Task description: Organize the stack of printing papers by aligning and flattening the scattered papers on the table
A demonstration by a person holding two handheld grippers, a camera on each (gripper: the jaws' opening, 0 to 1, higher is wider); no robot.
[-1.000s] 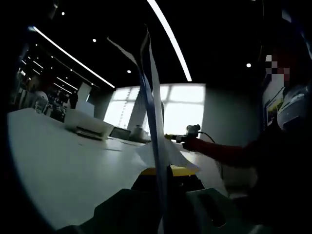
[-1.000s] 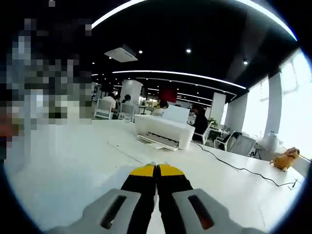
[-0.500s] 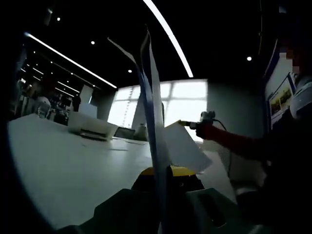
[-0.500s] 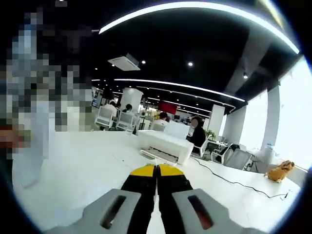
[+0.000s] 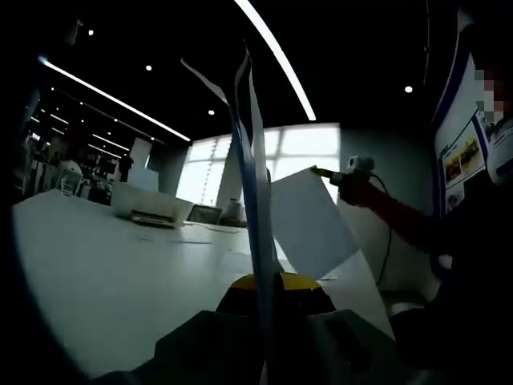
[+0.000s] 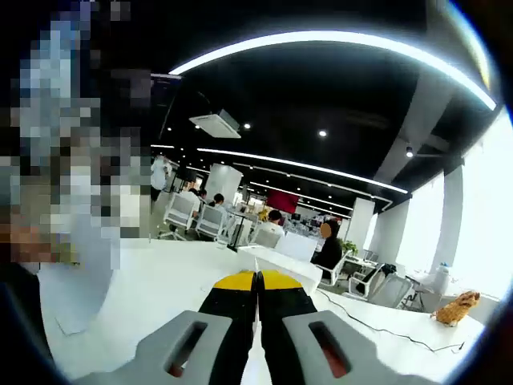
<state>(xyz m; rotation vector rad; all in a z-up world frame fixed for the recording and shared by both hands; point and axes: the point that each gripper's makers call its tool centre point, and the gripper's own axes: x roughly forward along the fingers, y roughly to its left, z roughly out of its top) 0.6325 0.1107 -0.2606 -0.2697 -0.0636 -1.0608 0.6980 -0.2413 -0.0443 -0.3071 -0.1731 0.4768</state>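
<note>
Several white paper sheets [image 5: 253, 184] stand edge-on and upright between the yellow-tipped jaws of my left gripper [image 5: 271, 282], which is shut on them; their tops fan apart slightly. To the right, my right gripper [image 5: 322, 171] holds one white sheet [image 5: 309, 224] by its top corner, raised well above the white table [image 5: 104, 265], with a red sleeve [image 5: 397, 218] behind it. In the right gripper view, my right gripper [image 6: 256, 278] has its jaws shut, with a thin paper edge between them.
A white printer [image 5: 149, 207] sits far back on the table, also seen from the other side as the printer [image 6: 282, 258]. A black cable [image 6: 377, 327] and a brown plush toy [image 6: 454, 307] lie at the right. People sit at desks beyond.
The right gripper has risen with its sheet, lifting it off the table and into the air. The right gripper view has tilted upward. The left gripper keeps its sheets still.
</note>
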